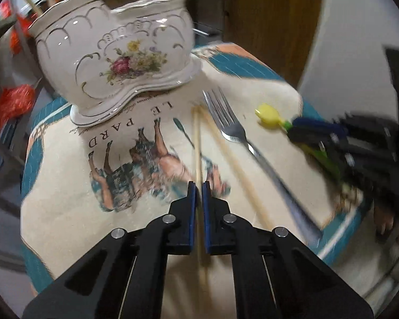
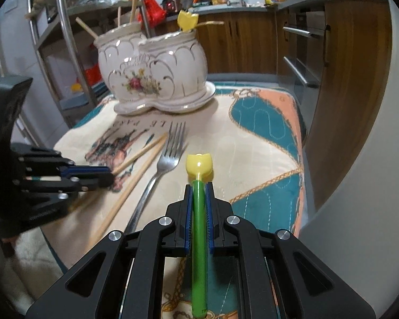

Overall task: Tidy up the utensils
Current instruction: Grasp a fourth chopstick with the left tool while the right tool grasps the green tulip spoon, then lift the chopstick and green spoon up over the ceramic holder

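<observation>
My left gripper [image 1: 198, 186] is shut on one wooden chopstick [image 1: 197, 143] that lies on the printed cloth [image 1: 66, 199]. A second chopstick [image 1: 234, 159] and a steel fork [image 1: 227, 122] lie just to its right. My right gripper [image 2: 199, 186] is shut on the green handle of a yellow tulip-headed utensil [image 2: 199, 166], held above the cloth. In the right wrist view my left gripper [image 2: 107, 175] reaches in from the left onto the held chopstick [image 2: 139, 152]. The white floral twin-pot holder [image 2: 151, 71] stands behind, holding several chopsticks [image 2: 133, 6] and another yellow tulip utensil [image 2: 187, 20].
The cloth covers a small table; its far edge [image 2: 252, 78] faces wooden cabinets [image 2: 239, 45]. A metal rack [image 2: 63, 40] with red bags stands at the left. Drawer handles [image 2: 300, 74] and a curved white wall are on the right.
</observation>
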The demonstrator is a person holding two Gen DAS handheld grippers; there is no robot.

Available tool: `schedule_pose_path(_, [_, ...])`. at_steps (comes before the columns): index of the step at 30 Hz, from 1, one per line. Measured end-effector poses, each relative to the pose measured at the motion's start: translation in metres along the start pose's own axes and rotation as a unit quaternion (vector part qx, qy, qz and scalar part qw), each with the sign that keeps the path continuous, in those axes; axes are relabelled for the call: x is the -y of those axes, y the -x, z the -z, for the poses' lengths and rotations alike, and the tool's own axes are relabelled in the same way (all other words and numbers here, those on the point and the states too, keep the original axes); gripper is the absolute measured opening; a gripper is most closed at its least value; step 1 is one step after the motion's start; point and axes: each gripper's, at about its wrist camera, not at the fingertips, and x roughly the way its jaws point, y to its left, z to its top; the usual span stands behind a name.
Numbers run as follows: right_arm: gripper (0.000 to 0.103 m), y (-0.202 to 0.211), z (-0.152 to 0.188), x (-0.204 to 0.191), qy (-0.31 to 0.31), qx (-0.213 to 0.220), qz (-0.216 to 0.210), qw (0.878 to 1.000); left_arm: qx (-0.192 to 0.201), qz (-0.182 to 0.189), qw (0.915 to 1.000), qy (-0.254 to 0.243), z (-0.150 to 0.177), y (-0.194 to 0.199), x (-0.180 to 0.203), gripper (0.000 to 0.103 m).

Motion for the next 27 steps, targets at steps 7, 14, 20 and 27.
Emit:
schedule_pose_path(7, [0.014,-0.003,-0.002,-0.007,0.018,-0.042,0.007,0.999,-0.016,0.006,0.9998,-0.009,0.021,0.014,-0.028,0.005])
schedule_pose_path(14, [0.019,-0.011,-0.014,-0.006,0.033,-0.086,-0.014,0.996,0.001,0.006,1.0,0.0,0.02,0.009,-0.034,0.015])
schedule_pose_path(20, [0.013,-0.011,-0.014,-0.008,0.046,-0.085,-0.008,0.995,0.014,0.004,0.9998,-0.015,0.015,0.002,-0.033,0.017])
schedule_pose_path(27, [0.011,-0.011,-0.016,-0.006,0.037,-0.087,-0.004,0.996,0.026,0.013,0.997,-0.072,0.025,0.007,-0.027,0.005])
